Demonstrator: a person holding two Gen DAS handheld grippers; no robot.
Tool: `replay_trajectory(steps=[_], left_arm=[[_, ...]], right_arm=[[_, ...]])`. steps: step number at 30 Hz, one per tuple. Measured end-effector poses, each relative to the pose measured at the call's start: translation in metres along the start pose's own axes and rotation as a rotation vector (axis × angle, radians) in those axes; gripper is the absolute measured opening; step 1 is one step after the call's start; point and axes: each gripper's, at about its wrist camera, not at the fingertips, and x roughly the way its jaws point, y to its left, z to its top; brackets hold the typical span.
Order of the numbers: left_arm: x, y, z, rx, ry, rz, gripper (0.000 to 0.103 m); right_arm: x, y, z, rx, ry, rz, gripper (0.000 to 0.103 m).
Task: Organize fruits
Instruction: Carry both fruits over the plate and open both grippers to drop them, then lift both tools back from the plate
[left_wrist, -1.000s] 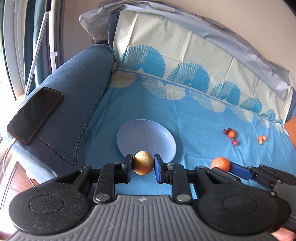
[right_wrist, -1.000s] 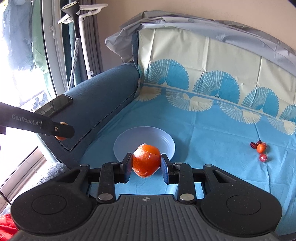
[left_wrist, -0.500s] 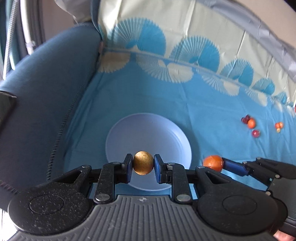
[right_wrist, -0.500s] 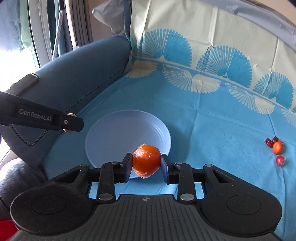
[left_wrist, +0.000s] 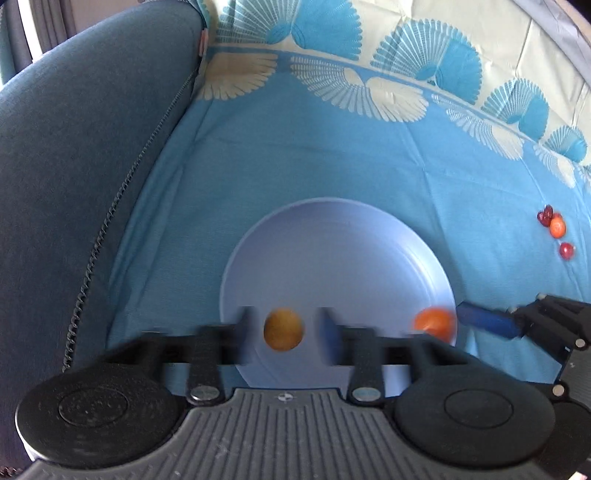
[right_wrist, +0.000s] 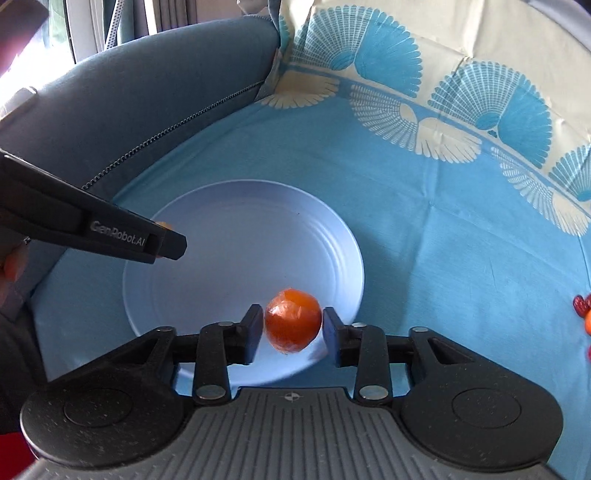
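Observation:
A pale blue plate (left_wrist: 332, 236) lies on the blue cloth; it also shows in the right wrist view (right_wrist: 221, 229). My left gripper (left_wrist: 283, 330) is over the plate's near edge with its jaws parted; a small golden-brown fruit (left_wrist: 283, 329) sits free between them, gaps on both sides. My right gripper (right_wrist: 293, 326) is over the plate's near right edge, jaws slightly apart from a plastic-wrapped orange fruit (right_wrist: 293, 320), which also shows in the left wrist view (left_wrist: 433, 322).
Small red and orange fruits (left_wrist: 556, 229) lie on the cloth at the right. The dark blue sofa arm (left_wrist: 74, 166) rises on the left. The patterned backrest cover (right_wrist: 443, 74) stands behind the plate.
Both grippers moved forward and down over the plate. Both sets of jaws opened, so the golden fruit and the orange fruit are released between them.

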Motion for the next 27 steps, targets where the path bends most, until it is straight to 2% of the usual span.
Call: replay_trajectory(steps=[1, 2, 3, 6, 9, 11, 14, 21, 27], left_arm=[[-0.007, 0.002, 0.002, -0.022, -0.028, 0.018, 0.101], [-0.017, 0.005, 0.001, -0.047, -0.072, 0.033, 0.103], [-0.027, 0.008, -0.001, -0.062, -0.113, 0.031, 0.103], [-0.057, 0.012, -0.012, -0.046, -0.083, 0.021, 0.103], [-0.091, 0.014, -0.045, -0.08, -0.075, 0.03, 0.103], [-0.106, 0.011, -0.067, -0.092, -0.026, 0.036, 0.103], [-0.134, 0.009, -0.092, -0.109, 0.009, 0.038, 0.103], [-0.19, -0.004, -0.12, -0.058, -0.12, 0.083, 0.103], [-0.22, -0.019, -0.131, -0.032, -0.19, 0.061, 0.103]], right_arm=[[-0.001, 0.0, 0.004, 0.0, -0.01, -0.003, 0.062], [-0.006, 0.0, 0.008, 0.0, -0.029, -0.012, 0.074], [-0.013, 0.0, 0.011, -0.004, -0.051, -0.023, 0.08], [-0.043, -0.002, 0.013, 0.008, -0.066, -0.024, 0.093], [-0.08, -0.003, -0.003, 0.087, -0.035, 0.019, 0.098], [-0.1, 0.002, -0.018, 0.12, 0.013, 0.061, 0.098], [-0.129, 0.016, -0.04, 0.148, 0.043, 0.066, 0.098], [-0.189, 0.036, -0.061, 0.12, -0.099, -0.002, 0.1], [-0.226, 0.039, -0.076, 0.118, -0.183, -0.035, 0.102]])
